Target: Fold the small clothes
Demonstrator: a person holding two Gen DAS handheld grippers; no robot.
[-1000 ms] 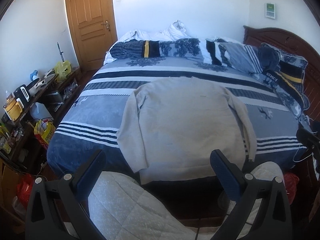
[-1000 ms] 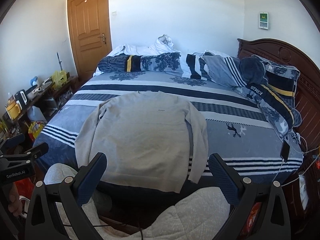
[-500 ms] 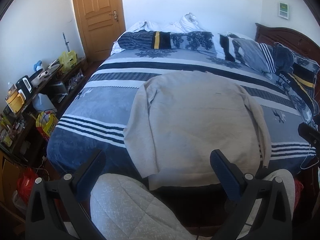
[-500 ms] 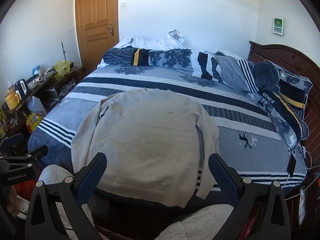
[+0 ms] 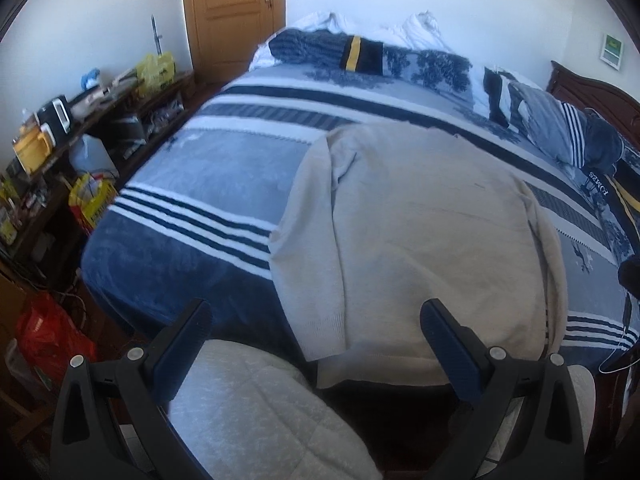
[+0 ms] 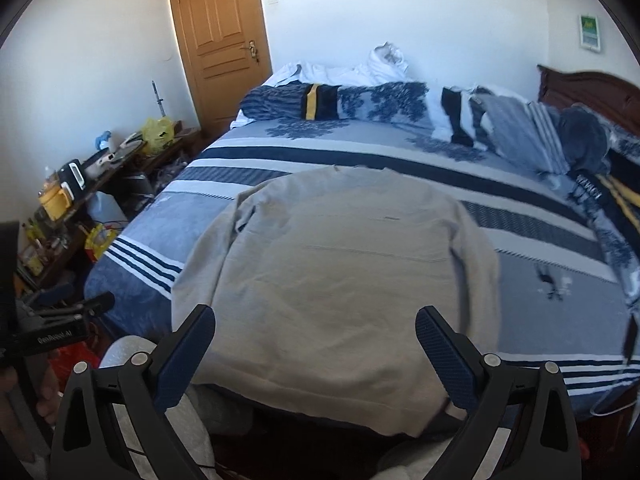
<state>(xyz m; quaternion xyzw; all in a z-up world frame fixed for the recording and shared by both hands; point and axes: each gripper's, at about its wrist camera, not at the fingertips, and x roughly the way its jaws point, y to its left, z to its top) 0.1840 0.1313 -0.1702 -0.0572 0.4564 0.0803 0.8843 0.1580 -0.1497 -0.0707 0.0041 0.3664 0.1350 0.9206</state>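
A beige long-sleeved sweater (image 5: 432,232) lies flat and spread out on the blue striped bed (image 5: 208,168), hem hanging over the near edge; it also shows in the right wrist view (image 6: 340,272). My left gripper (image 5: 316,332) is open and empty, held above the hem near the left sleeve (image 5: 304,240). My right gripper (image 6: 316,336) is open and empty, above the hem's middle. The left gripper also shows at the left edge of the right wrist view (image 6: 68,312).
Rolled bedding and pillows (image 6: 360,100) lie along the far side and right of the bed (image 6: 540,280). A cluttered shelf (image 5: 60,120) stands at the left. A wooden door (image 6: 220,40) is behind. My quilted trousers (image 5: 256,408) show below the grippers.
Both grippers have moved forward and closer to the bed over the sweater's near edge. Both stay open. The sweater has not moved.
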